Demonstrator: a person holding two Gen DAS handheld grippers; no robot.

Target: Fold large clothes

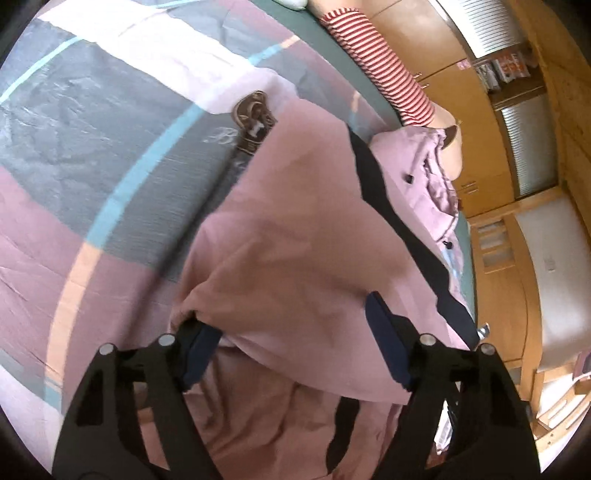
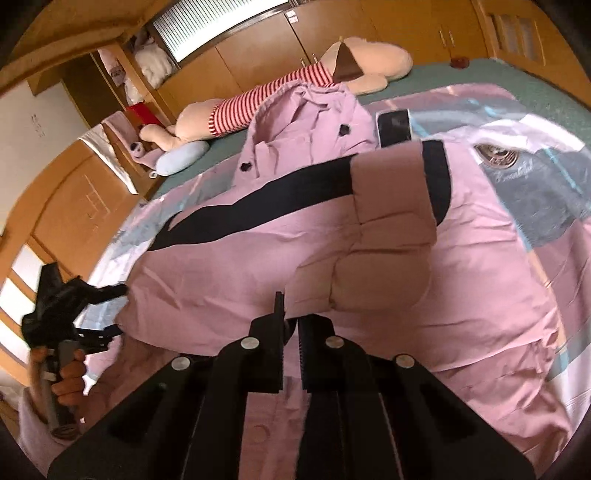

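Note:
A large pink garment with a black stripe lies spread on the bed quilt. My left gripper stands wide over its near edge. Cloth bulges between the jaws, and the left fingertip is tucked under a fold. In the right wrist view the same pink garment rises toward my right gripper, whose jaws are shut on its near hem. A hand holds the left gripper at the garment's left edge.
A lilac buttoned garment lies crumpled at the far side beside a phone. A plush toy in a red-striped shirt and a blue pillow lie along the back. Wooden wardrobes stand behind the bed.

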